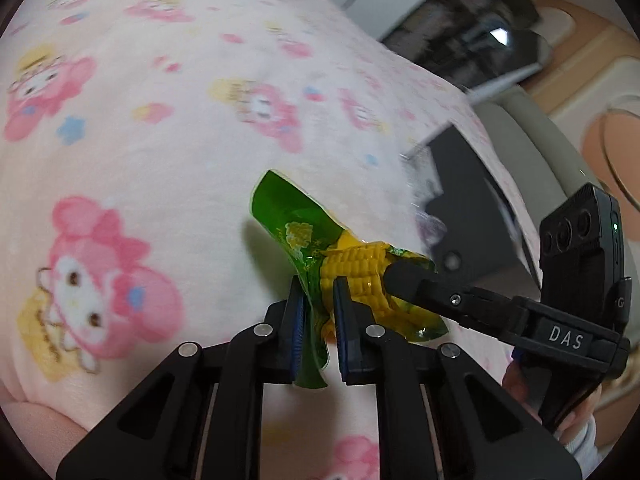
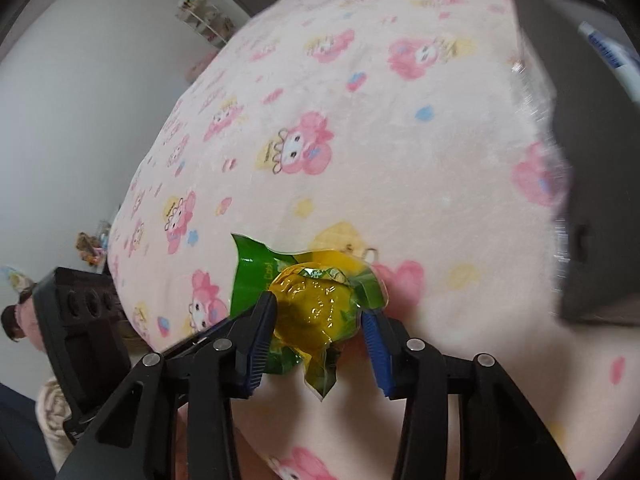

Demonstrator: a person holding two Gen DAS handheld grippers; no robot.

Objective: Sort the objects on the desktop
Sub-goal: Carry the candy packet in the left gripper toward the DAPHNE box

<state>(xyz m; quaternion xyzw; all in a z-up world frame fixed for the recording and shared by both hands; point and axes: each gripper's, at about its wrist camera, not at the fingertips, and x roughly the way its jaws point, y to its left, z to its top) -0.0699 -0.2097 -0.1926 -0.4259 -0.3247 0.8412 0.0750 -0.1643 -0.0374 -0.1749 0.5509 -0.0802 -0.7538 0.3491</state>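
1. Covering the desk (image 1: 140,140), a pink cartoon-print blanket (image 2: 380,140) fills both views.
2. Dark box (image 2: 592,180) sits at 2 o'clock.
3. Corn packet (image 1: 352,276) hangs over the blanket's middle.
4. Left gripper (image 1: 318,312) is pinching its green wrapper edge.
5. Right gripper (image 2: 320,326) is spread round the cob end, left pad touching.

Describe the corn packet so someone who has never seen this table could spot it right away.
Start from the pink cartoon-print cloth that covers the whole surface. Near its front edge, between the two black grippers, sits the corn packet. It is a glossy green wrapper around a yellow corn cob, the only green and yellow thing there, unlike the dark grey box further right.
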